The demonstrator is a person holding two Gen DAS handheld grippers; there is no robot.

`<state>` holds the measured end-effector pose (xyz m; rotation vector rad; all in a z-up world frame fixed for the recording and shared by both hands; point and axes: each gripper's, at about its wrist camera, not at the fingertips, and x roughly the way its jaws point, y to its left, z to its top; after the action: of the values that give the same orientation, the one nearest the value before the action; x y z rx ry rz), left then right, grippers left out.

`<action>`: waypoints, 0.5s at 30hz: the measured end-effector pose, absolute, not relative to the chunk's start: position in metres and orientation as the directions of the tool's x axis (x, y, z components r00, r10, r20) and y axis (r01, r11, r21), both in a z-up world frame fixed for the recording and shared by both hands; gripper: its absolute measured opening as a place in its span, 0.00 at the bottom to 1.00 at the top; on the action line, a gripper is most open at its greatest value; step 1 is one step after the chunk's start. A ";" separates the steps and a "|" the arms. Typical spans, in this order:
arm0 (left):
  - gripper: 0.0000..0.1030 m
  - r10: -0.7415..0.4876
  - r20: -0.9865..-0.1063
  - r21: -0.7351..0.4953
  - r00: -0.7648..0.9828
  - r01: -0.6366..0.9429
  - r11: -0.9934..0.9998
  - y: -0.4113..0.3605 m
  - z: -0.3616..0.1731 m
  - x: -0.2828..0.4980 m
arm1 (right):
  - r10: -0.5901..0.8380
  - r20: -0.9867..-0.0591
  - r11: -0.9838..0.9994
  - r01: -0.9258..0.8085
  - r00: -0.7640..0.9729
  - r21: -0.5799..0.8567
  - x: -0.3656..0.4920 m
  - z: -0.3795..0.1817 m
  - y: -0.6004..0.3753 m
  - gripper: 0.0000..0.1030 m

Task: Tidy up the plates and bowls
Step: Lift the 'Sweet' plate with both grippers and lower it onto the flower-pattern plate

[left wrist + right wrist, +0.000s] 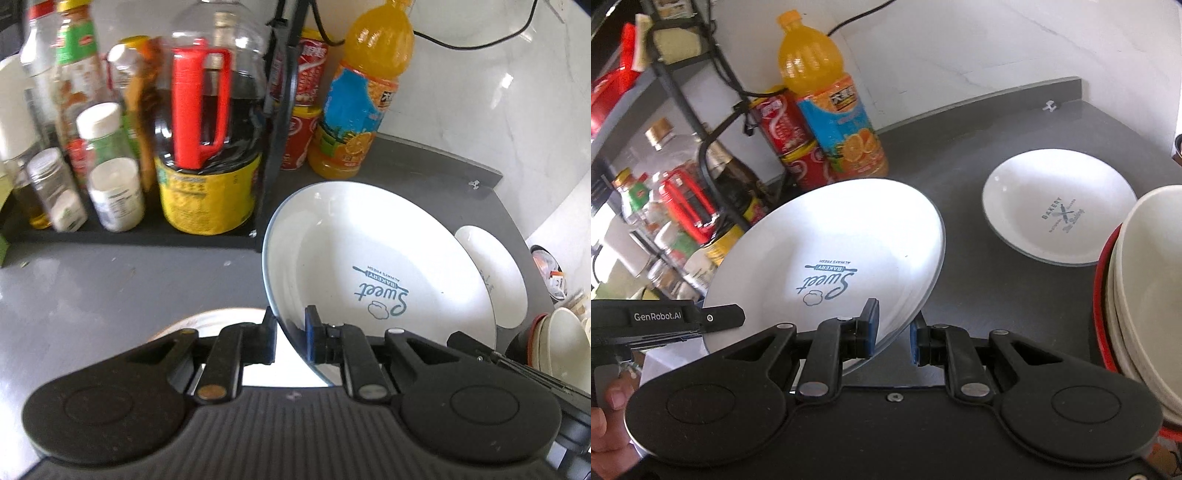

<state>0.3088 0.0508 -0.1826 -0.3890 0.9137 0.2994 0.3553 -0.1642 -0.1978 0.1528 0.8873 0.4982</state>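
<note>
Large plate: white, printed "Sweet Bakery", tilted above the grey worktop, lifted off it at the near edge.
Left tongs: clamped on the large plate's near rim, 1 pad above the rim and 1 below.
Right tongs: straddling the same plate's lower right rim; left pad against the plate face, right pad apart from it with a visible gap, so released rather than pinching.
Small plate: white, printed "Bakery", flat on the worktop, well apart to the right of the large plate.
Bowl stack: cream bowls nested inside a red one, at the right edge of the worktop.
Third dish: pale rim only, showing beneath the left tongs; type impossible to tell.
Juice bottle: orange, upright against the wall, beside 2 stacked red cans.
Rack: black, crowded with sauce bottles and spice jars, left of the plates.
Hand: fingers visible at the lower left.
</note>
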 end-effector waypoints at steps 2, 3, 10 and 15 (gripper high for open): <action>0.13 0.099 -0.811 -0.194 0.577 -0.424 0.885 0.050 -0.180 0.299 | 0.489 -0.702 0.868 -0.369 0.518 0.333 0.350 -0.197 -0.164 0.16; 0.13 0.103 -0.811 -0.194 0.576 -0.430 0.882 0.049 -0.179 0.295 | 0.495 -0.701 0.864 -0.376 0.514 0.335 0.347 -0.196 -0.164 0.16; 0.13 0.143 -0.816 -0.187 0.560 -0.490 0.851 0.049 -0.176 0.258 | 0.535 -0.702 0.837 -0.407 0.470 0.365 0.327 -0.197 -0.161 0.16; 0.13 0.166 -0.826 -0.183 0.538 -0.535 0.825 0.049 -0.177 0.233 | 0.549 -0.704 0.820 -0.454 0.450 0.349 0.306 -0.207 -0.150 0.16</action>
<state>0.2334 0.0493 -0.1771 -0.4470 0.9140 0.4334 0.3062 -0.1501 -0.2071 0.1159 0.9125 0.6219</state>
